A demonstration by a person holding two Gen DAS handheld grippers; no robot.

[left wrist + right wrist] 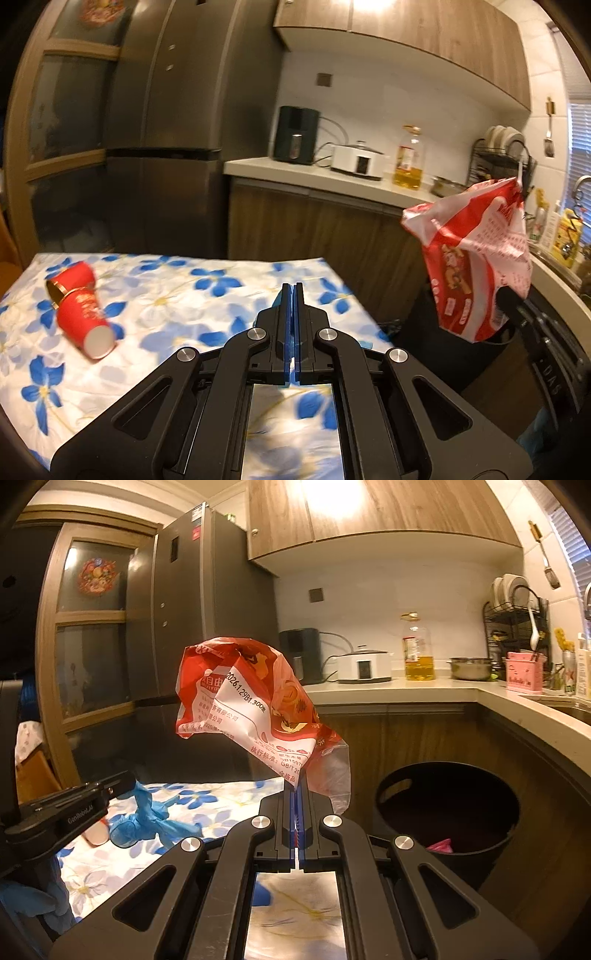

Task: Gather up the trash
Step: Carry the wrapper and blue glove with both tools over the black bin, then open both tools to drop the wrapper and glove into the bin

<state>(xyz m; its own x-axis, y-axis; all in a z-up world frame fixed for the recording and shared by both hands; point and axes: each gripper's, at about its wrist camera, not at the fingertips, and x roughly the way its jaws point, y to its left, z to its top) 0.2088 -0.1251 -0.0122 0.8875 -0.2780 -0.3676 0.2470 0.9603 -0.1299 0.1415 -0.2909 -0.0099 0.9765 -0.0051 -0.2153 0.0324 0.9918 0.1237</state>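
Right gripper is clamped tight on the bottom edge of a red and white snack bag, which sticks up crumpled above the fingers. It's in the air, over the near right edge of the flower-print table, with the black bin just off to the right and lower down. There's already something pink sitting in the bottom of the bin.

So I'd call this the carry step: bag picked, not dropped yet. Next move, as I see it, is swinging the right gripper further right until the bag hangs over the bin mouth, then letting the jaws part. The bag is light and floppy, so I'd get well over the opening before letting go, since it could drift or catch the rim.

Left gripper has its jaws pressed together too. In its own view I only see a sliver of blue between the fingers, but from the right camera there's a bunched blue glove or wrapper hanging off its tip, so I reckon it's holding that. Can't say exactly what the blue thing is.

Still on the table, far left from the left camera: two red paper cups lying on their sides, touching each other. Those look like the next pickups once both grippers have unloaded.
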